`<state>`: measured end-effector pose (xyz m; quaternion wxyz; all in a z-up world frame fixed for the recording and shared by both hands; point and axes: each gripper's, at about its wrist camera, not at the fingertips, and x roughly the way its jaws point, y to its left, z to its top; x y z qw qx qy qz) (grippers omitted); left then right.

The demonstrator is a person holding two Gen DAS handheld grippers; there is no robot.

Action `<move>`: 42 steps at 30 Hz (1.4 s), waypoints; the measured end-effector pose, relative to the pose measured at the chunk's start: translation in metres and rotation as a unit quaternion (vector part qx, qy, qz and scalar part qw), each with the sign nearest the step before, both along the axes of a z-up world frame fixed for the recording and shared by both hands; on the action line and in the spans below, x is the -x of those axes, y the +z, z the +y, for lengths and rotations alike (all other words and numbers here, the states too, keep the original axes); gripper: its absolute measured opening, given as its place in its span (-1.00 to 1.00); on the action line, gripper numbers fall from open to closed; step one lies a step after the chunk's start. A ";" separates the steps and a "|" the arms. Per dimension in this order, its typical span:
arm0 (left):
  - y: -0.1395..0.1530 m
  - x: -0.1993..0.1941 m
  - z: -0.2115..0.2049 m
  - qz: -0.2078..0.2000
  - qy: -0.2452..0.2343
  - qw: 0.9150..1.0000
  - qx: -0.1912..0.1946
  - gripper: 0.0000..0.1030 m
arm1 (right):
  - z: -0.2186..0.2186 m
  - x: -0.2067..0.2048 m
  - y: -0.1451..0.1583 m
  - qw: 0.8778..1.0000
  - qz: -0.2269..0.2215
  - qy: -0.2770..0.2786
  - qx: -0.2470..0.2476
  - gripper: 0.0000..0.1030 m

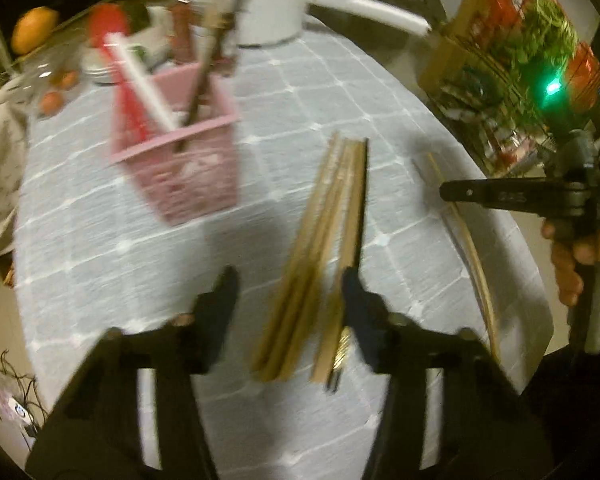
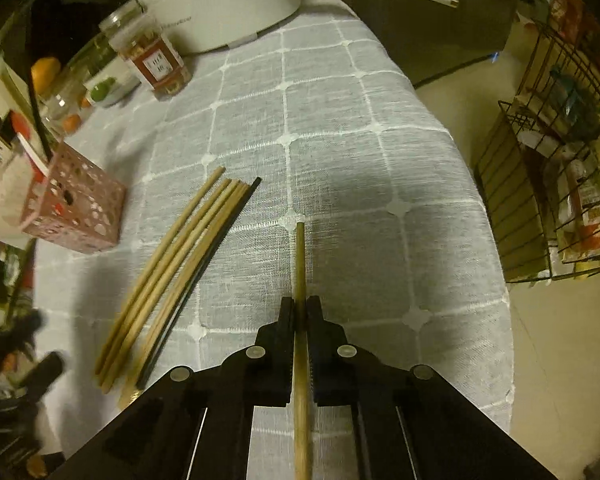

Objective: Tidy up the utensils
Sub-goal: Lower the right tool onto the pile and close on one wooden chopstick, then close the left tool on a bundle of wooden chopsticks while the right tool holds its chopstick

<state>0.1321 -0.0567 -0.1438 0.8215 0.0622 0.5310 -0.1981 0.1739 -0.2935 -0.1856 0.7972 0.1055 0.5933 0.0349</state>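
Several wooden chopsticks and one black one [image 1: 324, 248] lie in a bundle on the grey checked tablecloth [image 1: 100, 240]; the bundle also shows in the right wrist view [image 2: 180, 272]. My left gripper [image 1: 290, 280] is open just above the bundle's near end. My right gripper [image 2: 300, 304] is shut on a single wooden chopstick [image 2: 300, 256], which also shows in the left wrist view [image 1: 474, 256]. The pink perforated utensil holder [image 1: 180, 160] stands at the left with a few utensils in it, and shows in the right wrist view [image 2: 72, 208].
A white pot [image 2: 220, 8] with a long handle stands at the table's far end, next to a jar [image 2: 156, 56] and fruit [image 2: 46, 72]. A wire rack [image 2: 560, 160] with packets stands to the right, off the table.
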 end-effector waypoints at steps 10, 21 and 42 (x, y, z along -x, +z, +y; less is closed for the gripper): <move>-0.033 -0.056 -0.064 0.012 -0.008 1.000 -0.028 -0.64 | -0.024 0.005 0.014 1.000 -0.016 0.003 -0.025 -0.89; -0.043 -0.076 -0.082 0.006 0.017 0.998 -0.056 -0.70 | -0.029 0.008 0.015 0.999 -0.016 0.017 -0.032 -0.89; -0.037 -0.085 -0.069 0.004 0.048 0.998 -0.043 -0.75 | -0.030 0.005 0.009 0.999 -0.008 0.016 -0.036 -0.89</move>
